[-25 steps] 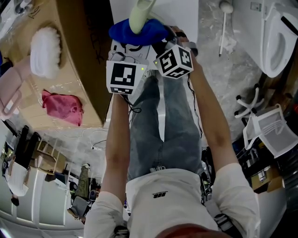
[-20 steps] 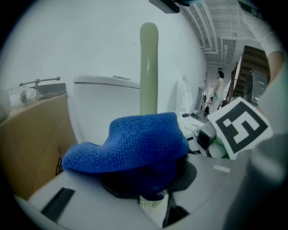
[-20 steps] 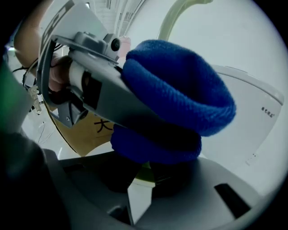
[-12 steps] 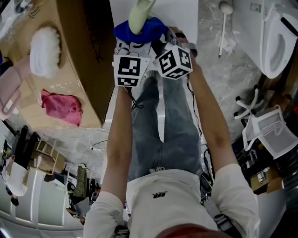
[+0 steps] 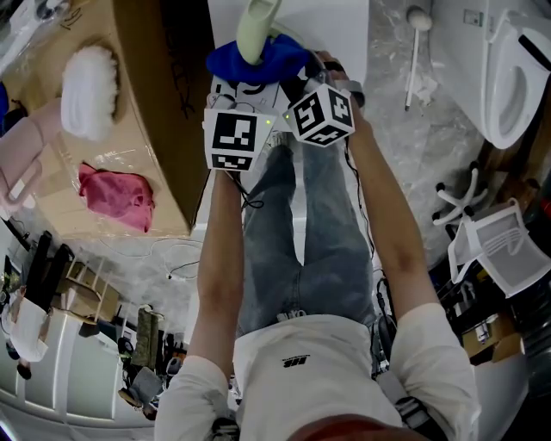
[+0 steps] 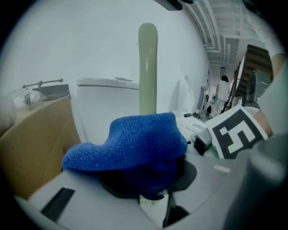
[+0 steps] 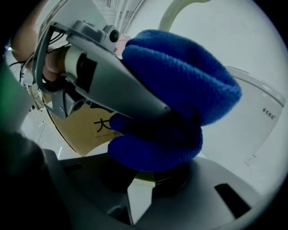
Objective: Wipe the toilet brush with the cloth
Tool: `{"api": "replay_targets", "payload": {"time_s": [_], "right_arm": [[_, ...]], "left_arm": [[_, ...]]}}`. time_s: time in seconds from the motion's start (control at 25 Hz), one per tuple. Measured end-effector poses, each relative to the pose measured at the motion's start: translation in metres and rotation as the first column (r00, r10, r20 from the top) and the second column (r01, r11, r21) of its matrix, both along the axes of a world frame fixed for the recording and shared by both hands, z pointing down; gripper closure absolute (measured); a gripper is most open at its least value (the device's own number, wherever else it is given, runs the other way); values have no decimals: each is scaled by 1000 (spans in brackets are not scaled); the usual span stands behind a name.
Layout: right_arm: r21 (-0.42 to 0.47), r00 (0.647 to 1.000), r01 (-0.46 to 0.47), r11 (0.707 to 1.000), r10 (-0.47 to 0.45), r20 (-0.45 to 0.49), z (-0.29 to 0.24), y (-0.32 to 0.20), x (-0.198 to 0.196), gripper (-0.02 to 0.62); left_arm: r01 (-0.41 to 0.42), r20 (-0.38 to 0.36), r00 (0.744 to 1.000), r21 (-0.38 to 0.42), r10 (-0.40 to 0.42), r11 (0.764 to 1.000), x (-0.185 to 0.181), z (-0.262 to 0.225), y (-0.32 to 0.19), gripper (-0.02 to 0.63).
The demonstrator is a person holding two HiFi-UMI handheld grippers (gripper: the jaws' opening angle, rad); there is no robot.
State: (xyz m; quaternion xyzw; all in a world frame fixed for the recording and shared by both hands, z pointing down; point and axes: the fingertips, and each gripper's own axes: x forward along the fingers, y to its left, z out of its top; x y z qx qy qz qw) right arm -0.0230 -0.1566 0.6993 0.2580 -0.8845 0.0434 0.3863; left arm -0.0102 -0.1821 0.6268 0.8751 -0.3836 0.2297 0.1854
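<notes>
In the head view the toilet brush's pale green handle (image 5: 254,26) sticks up out of a bunched blue cloth (image 5: 263,59) in front of the person's knees. My left gripper (image 5: 243,86) is shut on the cloth (image 6: 130,143), and the handle (image 6: 147,67) rises behind it. My right gripper (image 5: 299,83) sits close beside it, to its right. In the right gripper view the cloth (image 7: 180,81) drapes over my right gripper (image 7: 148,177), which is shut on a pale green part of the brush. The brush head is hidden.
A cardboard box (image 5: 155,112) at the left carries a white fluffy brush (image 5: 86,82) and a pink cloth (image 5: 116,194). A white toilet (image 5: 504,69) stands at the upper right, a white long-handled tool (image 5: 416,43) lies on the floor, and a white chair (image 5: 504,245) is at the right.
My left gripper slid a little up and right along the handle with the cloth, then eased slightly back. The right gripper has stayed in place.
</notes>
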Motion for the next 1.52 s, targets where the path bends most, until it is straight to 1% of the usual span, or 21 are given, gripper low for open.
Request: {"api": "replay_targets", "payload": {"time_s": [0.32, 0.48, 0.56, 0.76, 1.0, 1.16, 1.32, 1.52], "right_arm": [[-5, 1000, 0, 1000, 0, -4, 0, 0, -1, 541], [-7, 1000, 0, 1000, 0, -9, -1, -1, -1, 541], [-8, 1000, -1, 1000, 1, -11, -1, -1, -1, 541], [-9, 1000, -5, 1000, 5, -15, -1, 0, 0, 541], [-19, 1000, -20, 1000, 20, -12, 0, 0, -1, 541], [-32, 999, -35, 999, 34, -15, 0, 0, -1, 537], [-12, 999, -31, 999, 31, -20, -5, -2, 0, 534], [-16, 994, -100, 995, 101, 45, -34, 11, 5, 528]], "left_arm": [[2, -46, 999, 82, 1, 997, -4, -57, -8, 480], [31, -107, 994, 135, -16, 990, -4, -96, -18, 476], [35, -125, 992, 153, -16, 988, -4, -113, -22, 471], [32, -138, 990, 192, -5, 981, -2, -141, -29, 449], [88, -204, 978, 229, -40, 969, -7, -171, -32, 423], [126, -240, 969, 260, -62, 957, -17, -191, -26, 425], [140, -243, 968, 283, -70, 949, -29, -208, -17, 436], [143, -231, 970, 274, -80, 951, -43, -217, 1, 437]]}}
